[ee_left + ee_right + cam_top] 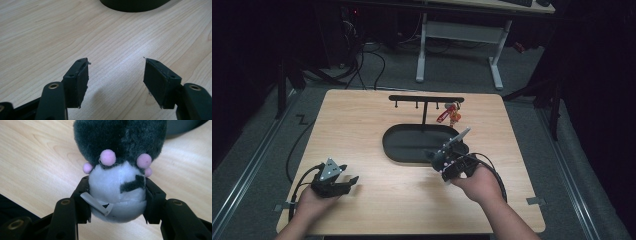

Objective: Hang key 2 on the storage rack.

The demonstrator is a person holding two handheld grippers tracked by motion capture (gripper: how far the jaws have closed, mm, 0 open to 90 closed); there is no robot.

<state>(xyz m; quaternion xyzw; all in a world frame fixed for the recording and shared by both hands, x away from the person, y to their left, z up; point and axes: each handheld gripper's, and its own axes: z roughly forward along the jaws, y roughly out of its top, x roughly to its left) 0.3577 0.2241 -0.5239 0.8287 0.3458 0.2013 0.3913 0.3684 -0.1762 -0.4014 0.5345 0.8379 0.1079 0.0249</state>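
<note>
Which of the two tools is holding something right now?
The right tool: its jaws squeeze a grey and white plush toy with pink dots. The left tool sits open over bare table, nothing between its jaws.

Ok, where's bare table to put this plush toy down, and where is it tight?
The wood between the left gripper and right gripper, in front of the black tray, is bare; so is the table's far-left corner. It is crowded at the hook rack with its red keychain.
</note>
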